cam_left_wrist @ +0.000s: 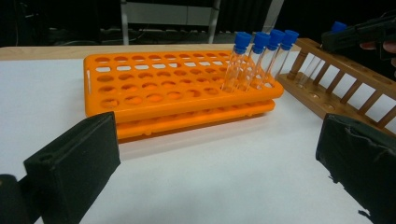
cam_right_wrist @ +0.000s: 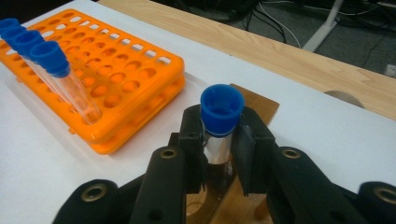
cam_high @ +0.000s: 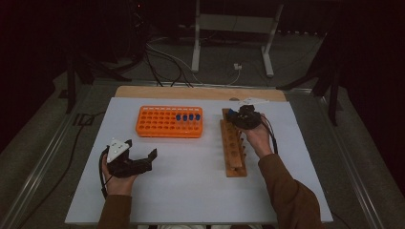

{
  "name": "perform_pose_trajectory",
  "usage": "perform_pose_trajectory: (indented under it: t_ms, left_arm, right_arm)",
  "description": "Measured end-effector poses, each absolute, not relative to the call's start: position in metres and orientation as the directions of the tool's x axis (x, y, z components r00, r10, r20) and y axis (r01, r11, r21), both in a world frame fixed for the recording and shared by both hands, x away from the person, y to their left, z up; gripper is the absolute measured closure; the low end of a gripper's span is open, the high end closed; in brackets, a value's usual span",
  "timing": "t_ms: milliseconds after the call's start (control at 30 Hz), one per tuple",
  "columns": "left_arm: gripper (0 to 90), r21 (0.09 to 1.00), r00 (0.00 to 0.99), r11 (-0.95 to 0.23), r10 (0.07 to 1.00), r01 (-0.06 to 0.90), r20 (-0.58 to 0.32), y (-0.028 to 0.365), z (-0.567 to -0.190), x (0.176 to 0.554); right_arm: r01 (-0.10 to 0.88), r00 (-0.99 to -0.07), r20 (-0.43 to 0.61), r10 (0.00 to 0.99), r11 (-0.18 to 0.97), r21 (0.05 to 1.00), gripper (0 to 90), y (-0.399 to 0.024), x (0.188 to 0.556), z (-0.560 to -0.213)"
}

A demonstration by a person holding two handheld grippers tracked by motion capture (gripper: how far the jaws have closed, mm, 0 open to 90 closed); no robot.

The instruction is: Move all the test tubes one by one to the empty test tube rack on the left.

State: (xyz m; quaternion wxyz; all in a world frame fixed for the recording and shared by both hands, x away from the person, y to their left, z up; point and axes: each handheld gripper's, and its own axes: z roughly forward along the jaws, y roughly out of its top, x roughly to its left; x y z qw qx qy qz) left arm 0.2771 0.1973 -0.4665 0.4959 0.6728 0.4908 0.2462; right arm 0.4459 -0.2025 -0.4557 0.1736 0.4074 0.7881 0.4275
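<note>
My right gripper (cam_right_wrist: 219, 142) is shut on a clear tube with a blue cap (cam_right_wrist: 221, 109), just under the cap. The tube stands upright at the far end of the wooden rack (cam_right_wrist: 259, 105). From above, that gripper (cam_high: 237, 118) sits over the far end of the wooden rack (cam_high: 234, 152). The orange rack (cam_high: 162, 121) lies to its left, with several blue-capped tubes (cam_high: 187, 117) in a row near its right end. At the front left my left gripper (cam_high: 141, 149) rests on the table, open and holding nothing. Its jaws (cam_left_wrist: 219, 140) face the orange rack (cam_left_wrist: 159, 93).
The racks stand on a white board (cam_high: 191, 191) with a bare wooden strip (cam_high: 191, 92) along its far edge. Beyond the table are cables and a metal stand's legs (cam_high: 196, 47) on the floor. White surface lies between my hands.
</note>
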Motion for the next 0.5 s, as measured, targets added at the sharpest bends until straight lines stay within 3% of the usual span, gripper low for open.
perform_pose_trajectory:
  t_ms: [500]
  left_arm:
    - [0.7,0.907,0.398,-0.028,0.904,0.419,-0.156,0.196,-0.468,0.277]
  right_arm:
    - [0.469,-0.603,0.073,0.795,0.279,0.838,77.3,-0.204,0.44,-0.445]
